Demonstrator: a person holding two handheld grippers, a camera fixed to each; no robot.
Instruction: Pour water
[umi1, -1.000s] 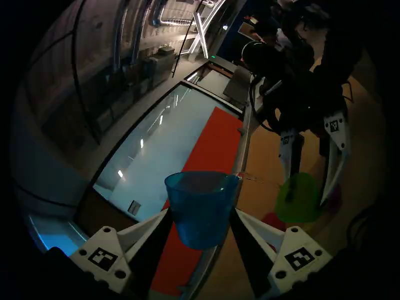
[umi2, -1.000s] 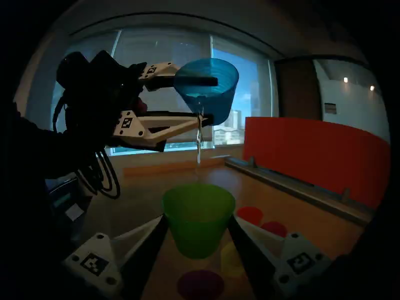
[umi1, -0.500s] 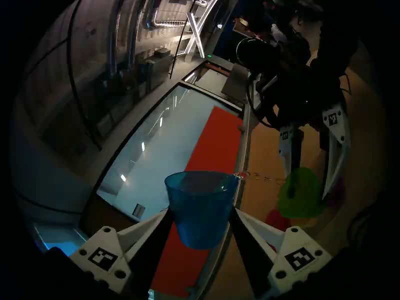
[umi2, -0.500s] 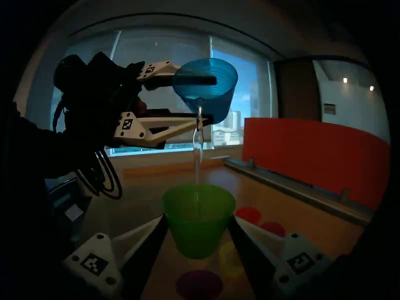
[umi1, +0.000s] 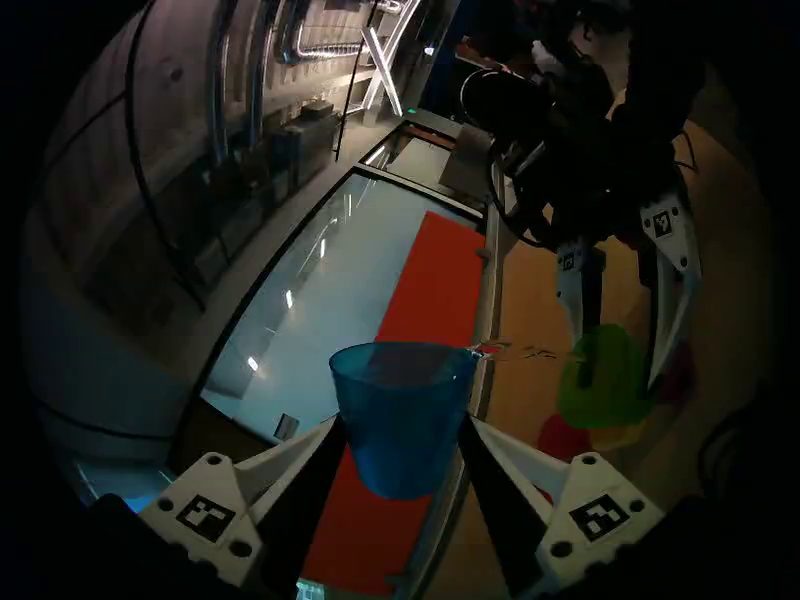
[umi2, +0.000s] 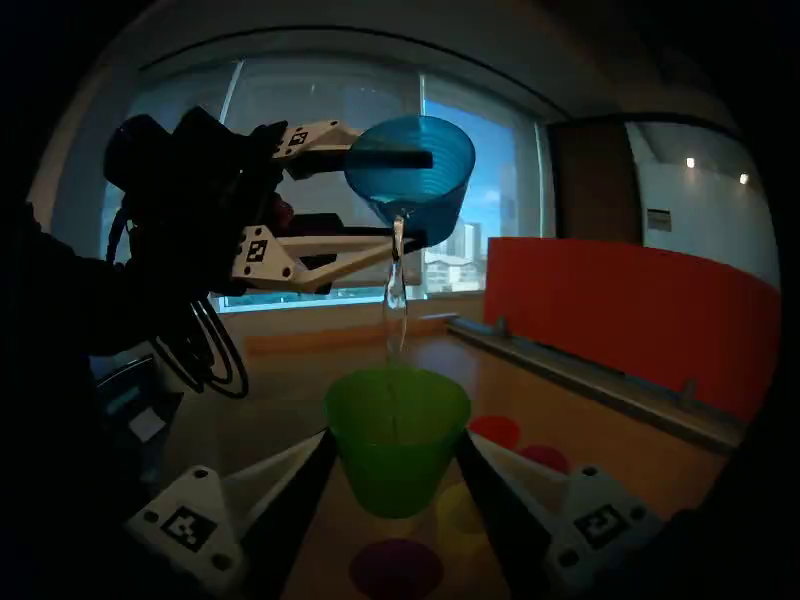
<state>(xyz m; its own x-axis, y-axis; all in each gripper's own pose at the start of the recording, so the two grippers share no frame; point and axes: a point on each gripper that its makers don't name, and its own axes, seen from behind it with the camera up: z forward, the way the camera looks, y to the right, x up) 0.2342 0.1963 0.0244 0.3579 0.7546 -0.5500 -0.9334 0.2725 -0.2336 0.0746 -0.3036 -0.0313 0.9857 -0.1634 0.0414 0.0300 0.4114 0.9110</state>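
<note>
The left gripper (umi2: 425, 198) is clamped on a tipped blue cup (umi2: 410, 170), a thin stream of water (umi2: 394, 300) falling from it into the upright green cup (umi2: 397, 455) directly below, which the right gripper (umi2: 397, 440) squeezes between both fingers over the table (umi2: 600, 420).

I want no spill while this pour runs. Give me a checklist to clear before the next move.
1. Left gripper shut on blue cup: ok.
2. Right gripper shut on green cup: ok.
3. Blue cup tilted above green cup: ok.
4. Water stream lands inside green cup's rim: ok.
5. Water level in green cup: cannot tell.
6. Water left in blue cup: cannot tell.
</note>
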